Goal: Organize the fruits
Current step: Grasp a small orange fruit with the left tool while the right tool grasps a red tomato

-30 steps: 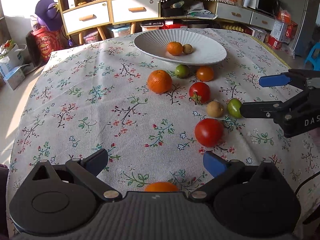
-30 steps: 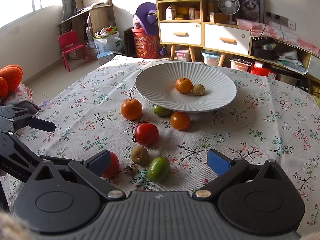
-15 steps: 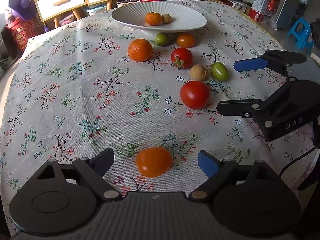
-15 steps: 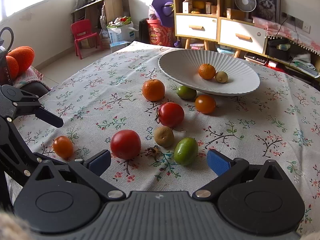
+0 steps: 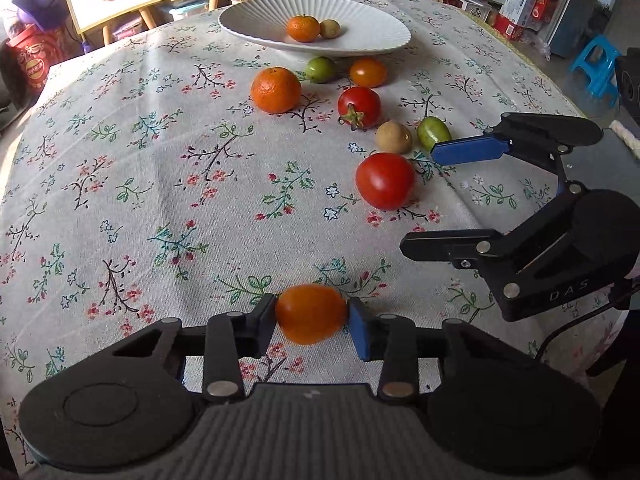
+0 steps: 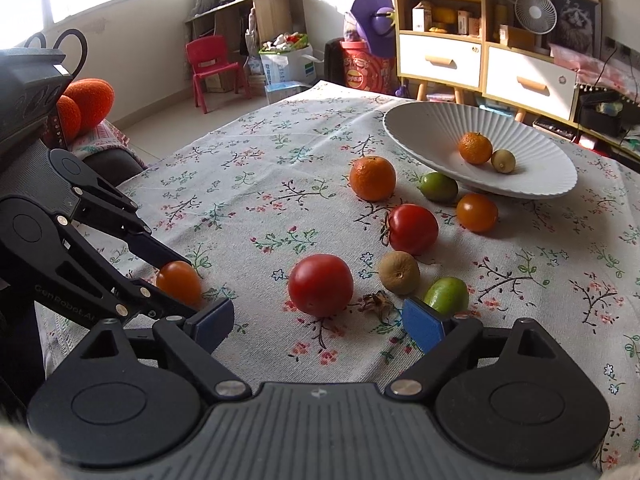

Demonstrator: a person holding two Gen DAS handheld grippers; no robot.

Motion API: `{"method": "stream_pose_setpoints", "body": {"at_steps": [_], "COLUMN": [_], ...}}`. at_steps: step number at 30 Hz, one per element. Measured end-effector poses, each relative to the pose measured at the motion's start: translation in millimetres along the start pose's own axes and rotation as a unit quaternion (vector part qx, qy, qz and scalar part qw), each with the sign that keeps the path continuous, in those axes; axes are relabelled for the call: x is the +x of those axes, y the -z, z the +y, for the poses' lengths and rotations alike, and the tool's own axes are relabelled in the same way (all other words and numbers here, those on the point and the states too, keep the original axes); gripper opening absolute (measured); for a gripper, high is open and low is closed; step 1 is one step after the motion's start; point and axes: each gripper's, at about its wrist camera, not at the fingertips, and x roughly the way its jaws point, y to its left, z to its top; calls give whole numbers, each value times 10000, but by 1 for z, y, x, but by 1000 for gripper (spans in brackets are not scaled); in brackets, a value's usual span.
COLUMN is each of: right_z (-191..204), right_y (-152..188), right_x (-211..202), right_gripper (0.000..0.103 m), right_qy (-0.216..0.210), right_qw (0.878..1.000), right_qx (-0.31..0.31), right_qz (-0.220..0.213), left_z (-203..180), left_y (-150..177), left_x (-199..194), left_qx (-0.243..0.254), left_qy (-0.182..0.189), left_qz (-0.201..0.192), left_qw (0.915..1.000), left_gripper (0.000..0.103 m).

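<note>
Our left gripper (image 5: pixel 311 319) has just been closing and now pinches the small orange tomato (image 5: pixel 310 319); our right gripper (image 6: pixel 318 320) has been narrowing but remains spread, with the big red tomato (image 6: pixel 321 290) just ahead of its pads. Squeezing harder could split the soft tomato, or it could roll free before reaching the white bowl (image 5: pixel 248 26) far ahead.

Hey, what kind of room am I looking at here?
Most likely a lived-in home living or dining room: a table under a floral tablecloth with a fruit plate, a wooden drawer cabinet with a fan on top, and a child's red chair.
</note>
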Motion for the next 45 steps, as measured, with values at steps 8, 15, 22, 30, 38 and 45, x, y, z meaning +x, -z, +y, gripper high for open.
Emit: {"method": "stream_pose_setpoints", "body": {"at_steps": [8, 15, 22, 30, 38, 45], "right_z": [-1, 3, 3, 5, 5, -7], "right_y": [-2, -3, -3, -4, -12, -23], "right_x": [10, 13, 15, 13, 4, -5], "right_gripper": [65, 52, 37, 36, 35, 35], "right_qy": [-18, -34, 17, -23, 40, 209], "right_qw": [9998, 9999, 9999, 9999, 10000, 9996], "right_qx": [176, 131, 96, 75, 32, 144], "right_qz": [39, 32, 45, 75, 56, -77], "left_z": [0, -1, -2, -2, -4, -7], "left_y": [-2, -3, -4, -6, -15, -31], "left_x": [-3, -4, -5, -8, -15, -15], "left_qx": [-103, -164, -160, -173, -166, -197], "left_qy": [-165, -227, -264, -319, -373, -403], "left_qz": [-142, -220, -280, -389, -609, -816], "left_qw": [9997, 9994, 9991, 9986, 9973, 9957], "left_gripper": [27, 27, 27, 27, 27, 27]}}
